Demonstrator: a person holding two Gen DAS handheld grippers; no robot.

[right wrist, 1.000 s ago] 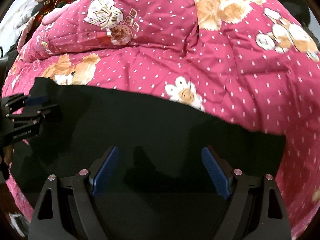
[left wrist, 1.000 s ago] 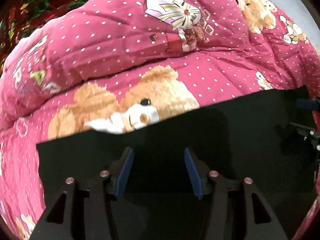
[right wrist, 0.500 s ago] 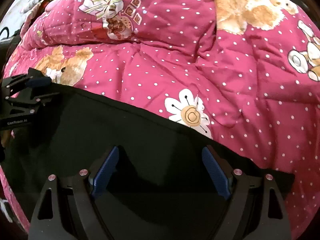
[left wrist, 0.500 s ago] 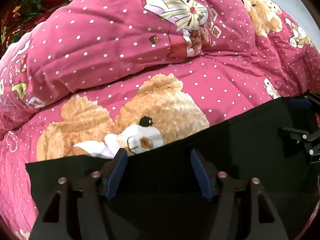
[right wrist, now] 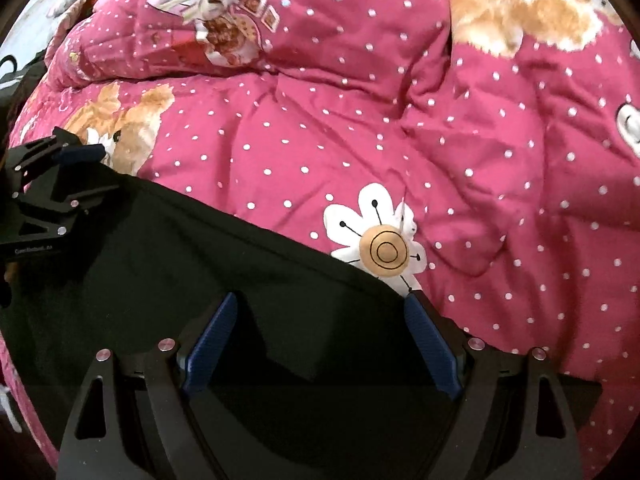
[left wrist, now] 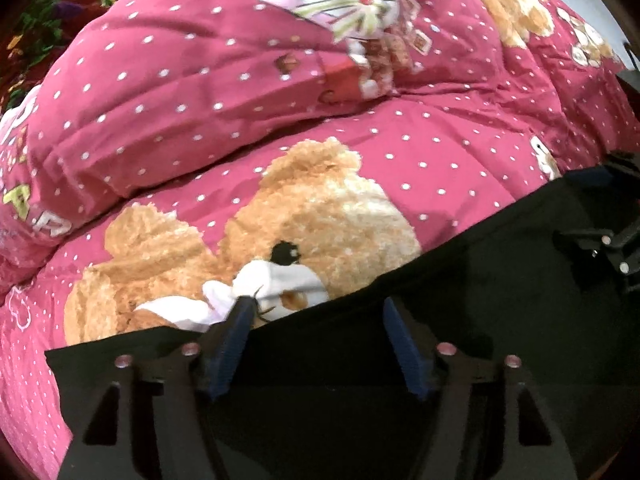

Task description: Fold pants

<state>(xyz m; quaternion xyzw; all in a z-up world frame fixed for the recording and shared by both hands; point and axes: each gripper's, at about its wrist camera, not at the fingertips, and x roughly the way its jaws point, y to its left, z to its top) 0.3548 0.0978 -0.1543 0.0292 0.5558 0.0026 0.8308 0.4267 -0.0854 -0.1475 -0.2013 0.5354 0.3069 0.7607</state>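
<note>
The black pants (left wrist: 480, 320) lie flat on a pink dotted quilt; they also fill the lower left of the right wrist view (right wrist: 200, 264). My left gripper (left wrist: 316, 304) is open, its blue-padded fingers over the pants' far edge near the left corner. My right gripper (right wrist: 320, 300) is open, its fingers wide apart over the far edge near the right corner. Each gripper shows in the other's view: the right one at the right edge (left wrist: 608, 240), the left one at the left edge (right wrist: 52, 188).
The pink quilt (left wrist: 320, 100) with teddy bears and a white flower (right wrist: 380, 244) covers the bed and bulges up in a thick fold behind the pants. A dark flowered blanket (left wrist: 32, 40) lies at the far left.
Both grippers have moved forward over the pants toward the far edge. More quilt shows and less black cloth lies ahead of the fingers. Both stay open.
</note>
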